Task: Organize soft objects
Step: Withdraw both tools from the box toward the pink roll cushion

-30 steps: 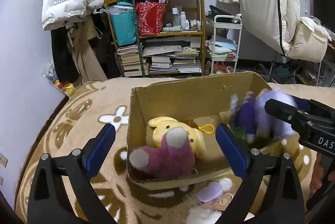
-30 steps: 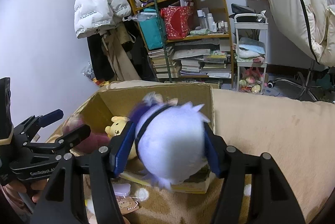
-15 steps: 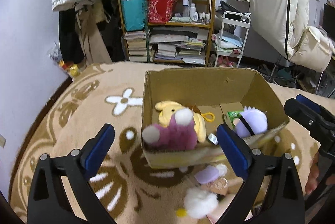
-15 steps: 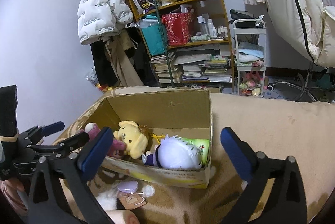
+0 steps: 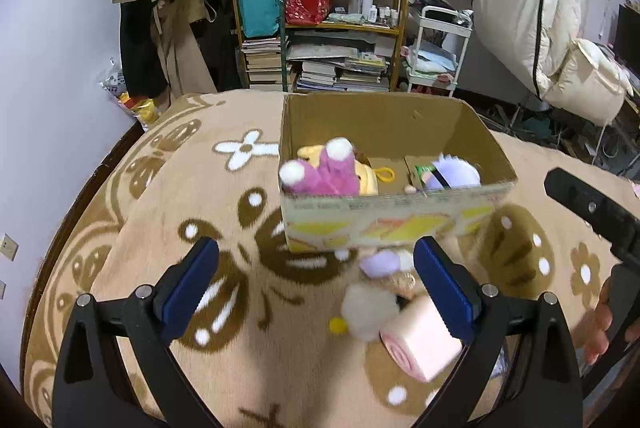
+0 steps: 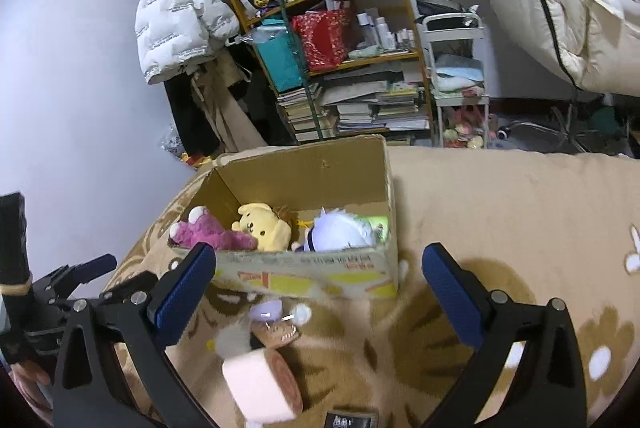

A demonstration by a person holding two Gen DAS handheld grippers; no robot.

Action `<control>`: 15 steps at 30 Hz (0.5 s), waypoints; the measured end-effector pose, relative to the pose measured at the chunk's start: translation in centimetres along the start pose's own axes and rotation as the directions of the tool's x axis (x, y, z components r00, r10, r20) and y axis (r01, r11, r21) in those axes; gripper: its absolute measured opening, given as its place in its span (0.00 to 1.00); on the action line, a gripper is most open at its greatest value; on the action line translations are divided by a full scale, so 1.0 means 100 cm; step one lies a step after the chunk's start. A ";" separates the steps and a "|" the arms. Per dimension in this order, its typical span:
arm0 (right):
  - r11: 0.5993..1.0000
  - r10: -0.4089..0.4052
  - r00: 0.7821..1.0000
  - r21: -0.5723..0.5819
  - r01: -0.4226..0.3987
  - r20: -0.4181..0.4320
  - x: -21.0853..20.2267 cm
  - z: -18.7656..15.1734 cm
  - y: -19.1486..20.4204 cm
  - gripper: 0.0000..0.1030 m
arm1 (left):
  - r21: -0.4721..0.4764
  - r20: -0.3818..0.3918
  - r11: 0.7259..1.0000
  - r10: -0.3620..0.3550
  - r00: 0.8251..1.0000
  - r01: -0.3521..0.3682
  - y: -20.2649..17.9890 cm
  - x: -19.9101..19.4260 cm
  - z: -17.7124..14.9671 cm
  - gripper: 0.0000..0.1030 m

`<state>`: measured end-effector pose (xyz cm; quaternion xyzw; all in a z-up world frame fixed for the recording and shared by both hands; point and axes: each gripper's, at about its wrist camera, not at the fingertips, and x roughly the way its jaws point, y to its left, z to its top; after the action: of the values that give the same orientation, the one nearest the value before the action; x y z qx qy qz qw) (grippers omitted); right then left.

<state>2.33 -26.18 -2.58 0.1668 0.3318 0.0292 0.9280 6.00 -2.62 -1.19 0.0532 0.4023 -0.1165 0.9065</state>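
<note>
Pink roll plush — on side, swirl end rightward.

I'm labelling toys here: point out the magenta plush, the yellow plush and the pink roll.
magenta plush [image 6: 208, 230], right wrist view, on its body.
yellow plush [image 6: 262, 226], right wrist view, on its face.
pink roll [image 5: 420, 342], left wrist view, on its pale side.

Purple, yellow, lavender plushies inside cardboard box.
</note>
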 end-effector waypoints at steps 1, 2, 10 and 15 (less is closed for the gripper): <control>1.000 -0.007 1.000 0.000 0.007 -0.004 -0.003 -0.001 0.000 1.00 | 0.002 0.000 1.000 -0.001 1.000 0.001 -0.001 -0.003 -0.002 0.94; 1.000 -0.015 1.000 0.001 0.015 -0.013 -0.006 -0.003 0.000 1.00 | 0.003 -0.003 1.000 -0.003 1.000 0.003 -0.003 -0.007 -0.005 0.94; 0.998 -0.061 0.992 0.017 0.064 -0.111 -0.017 -0.024 -0.004 1.00 | 0.021 -0.028 0.999 -0.033 0.999 0.034 -0.019 -0.021 -0.025 0.94; 0.996 -0.078 0.984 0.027 0.084 -0.162 -0.016 -0.035 -0.006 1.00 | 0.057 -0.053 0.998 -0.037 0.998 0.040 -0.033 -0.013 -0.038 0.94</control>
<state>-1.17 -25.99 -4.32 0.1657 0.4124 -0.0008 0.8958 1.60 -4.86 -2.75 0.0750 0.4230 -0.1441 0.8914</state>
